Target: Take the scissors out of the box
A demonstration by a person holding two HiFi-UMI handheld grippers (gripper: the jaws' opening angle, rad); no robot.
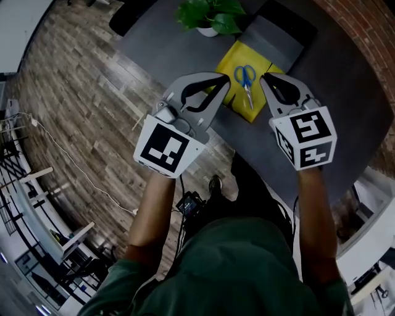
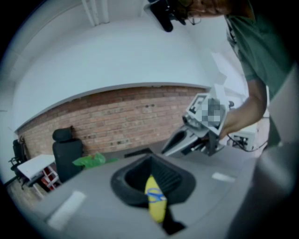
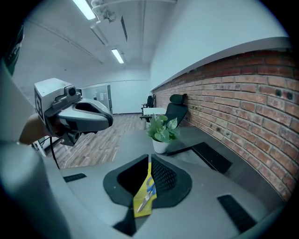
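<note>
Blue-handled scissors [image 1: 245, 79] lie in a flat yellow box [image 1: 231, 65] on the dark grey table [image 1: 345, 92]. Both grippers hover above the table's near side, apart from the box. The left gripper [image 1: 223, 79] points at the box's left edge, and its jaws meet at the tips with nothing in them. The right gripper [image 1: 265, 79] sits just right of the scissors, also shut and empty. In the left gripper view the scissors [image 2: 156, 196] and box [image 2: 156, 210] show past the jaws. The right gripper view shows the scissors [image 3: 148, 191] on the box [image 3: 141, 205] below.
A potted plant [image 1: 210, 15] stands at the table's far edge, behind the box. A dark flat pad [image 1: 278, 34] lies to the right of the plant. Wooden floor [image 1: 74, 92] runs left of the table. A brick wall [image 3: 243, 93] lines the far side.
</note>
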